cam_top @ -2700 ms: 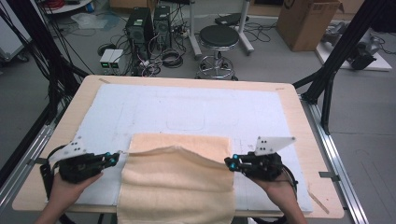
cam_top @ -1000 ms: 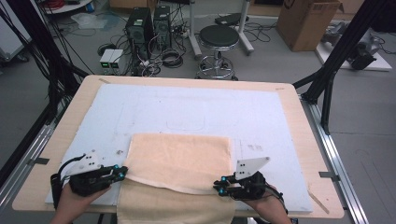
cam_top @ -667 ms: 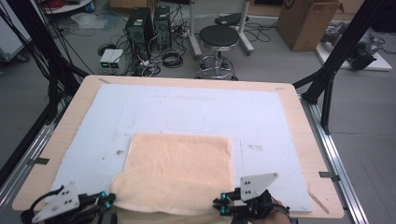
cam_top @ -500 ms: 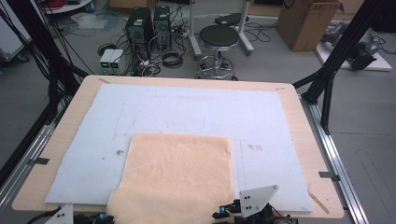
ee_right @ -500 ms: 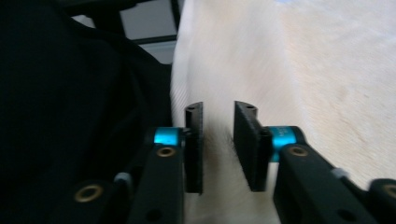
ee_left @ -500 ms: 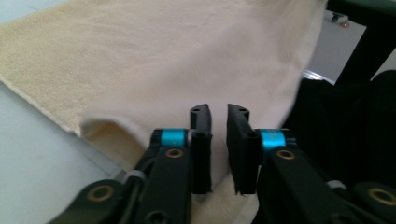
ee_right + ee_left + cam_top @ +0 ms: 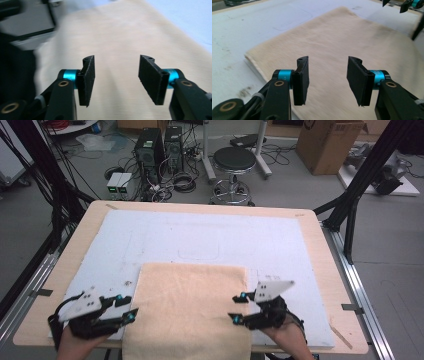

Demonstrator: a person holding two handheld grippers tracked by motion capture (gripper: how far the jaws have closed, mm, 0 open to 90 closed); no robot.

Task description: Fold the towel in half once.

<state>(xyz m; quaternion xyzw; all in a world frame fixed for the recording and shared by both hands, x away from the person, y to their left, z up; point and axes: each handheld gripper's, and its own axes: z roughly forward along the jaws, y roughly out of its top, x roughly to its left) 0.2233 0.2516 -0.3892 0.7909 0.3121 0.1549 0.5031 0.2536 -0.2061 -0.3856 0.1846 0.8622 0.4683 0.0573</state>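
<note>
Towel lies flat, low, on the white mat: nothing rises from it. Beyond the towel's far edge the mat is bare and passable. Left gripper flanks the towel's left edge, right gripper its right edge; open towel surface between them.

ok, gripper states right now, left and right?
Left gripper: open, jaws just been opening, nothing between them, above the towel.
Right gripper: open, likewise just opened, empty over the towel.
</note>
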